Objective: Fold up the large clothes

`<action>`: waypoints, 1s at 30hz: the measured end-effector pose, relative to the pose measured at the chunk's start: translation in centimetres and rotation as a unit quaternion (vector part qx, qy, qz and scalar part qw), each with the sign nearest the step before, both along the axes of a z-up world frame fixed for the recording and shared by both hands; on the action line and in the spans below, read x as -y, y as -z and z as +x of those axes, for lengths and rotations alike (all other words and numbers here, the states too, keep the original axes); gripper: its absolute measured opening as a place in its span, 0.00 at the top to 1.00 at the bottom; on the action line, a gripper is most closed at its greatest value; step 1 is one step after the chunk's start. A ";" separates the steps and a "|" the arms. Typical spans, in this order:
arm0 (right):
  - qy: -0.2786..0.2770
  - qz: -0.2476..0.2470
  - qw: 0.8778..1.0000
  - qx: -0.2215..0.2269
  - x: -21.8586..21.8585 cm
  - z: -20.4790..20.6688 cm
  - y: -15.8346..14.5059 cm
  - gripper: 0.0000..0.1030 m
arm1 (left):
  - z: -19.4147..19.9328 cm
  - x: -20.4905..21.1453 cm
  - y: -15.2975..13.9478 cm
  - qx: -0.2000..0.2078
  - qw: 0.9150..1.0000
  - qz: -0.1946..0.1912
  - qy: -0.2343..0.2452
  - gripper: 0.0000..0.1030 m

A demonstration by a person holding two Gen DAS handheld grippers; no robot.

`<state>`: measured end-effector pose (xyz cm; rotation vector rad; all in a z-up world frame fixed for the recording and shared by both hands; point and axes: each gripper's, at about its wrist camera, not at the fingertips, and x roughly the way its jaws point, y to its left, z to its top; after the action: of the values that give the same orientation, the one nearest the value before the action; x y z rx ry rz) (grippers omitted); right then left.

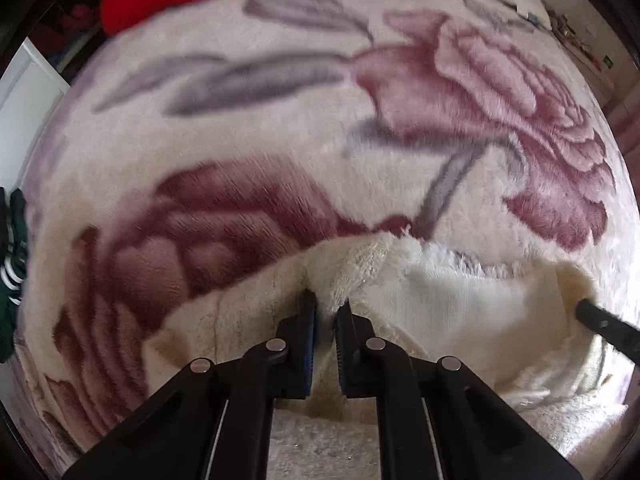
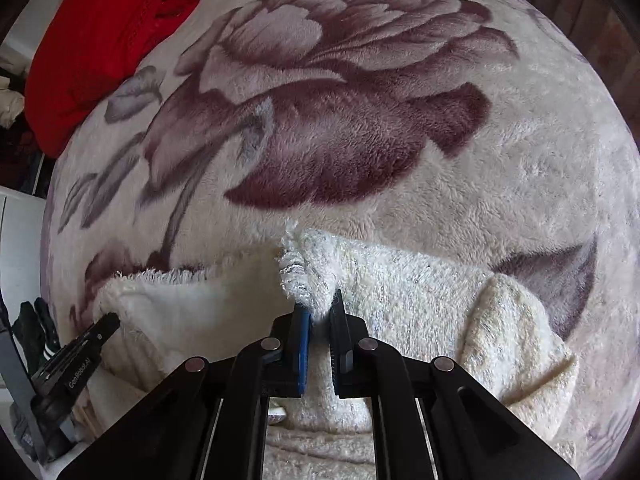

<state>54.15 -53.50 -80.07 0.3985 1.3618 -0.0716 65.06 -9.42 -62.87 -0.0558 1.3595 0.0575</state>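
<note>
A fluffy cream sweater (image 1: 460, 304) lies on a bed, near the edge closest to the cameras. Its top edge runs side to side across both views, so its long way goes left to right. The rest of it hangs back toward the cameras.

The left gripper (image 1: 327, 306) points almost straight down. Its jaws are nearly closed, with just a thin gap, and they pinch a bunched bit of the sweater's top edge. In the right wrist view this same gripper pokes in at the far left, touching the sweater's left end.

The right gripper (image 2: 320, 306) points down too. Its jaws are also nearly closed, squeezing a shaggy tuft of the sweater that sticks up between them. One jaw has a blue pad.

The sweater looks woolly and loopy, with tiny shiny threads. Under it is a soft, furry blanket (image 2: 500, 168) with big dark pink flowers and grey leaves. A bright red cloth (image 2: 100, 52) sits bunched at the far left corner.
</note>
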 end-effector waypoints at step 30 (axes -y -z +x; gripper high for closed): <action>0.240 0.191 0.952 -0.016 25.7 -11.7 5.5 1.00 | -11.2 6.2 -2.7 0.030 0.999 -0.020 0.025 0.18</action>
<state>42.41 -79.24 -85.58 1.0562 1.2839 -0.2195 53.81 -15.65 -60.12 -0.0567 1.3006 -0.0131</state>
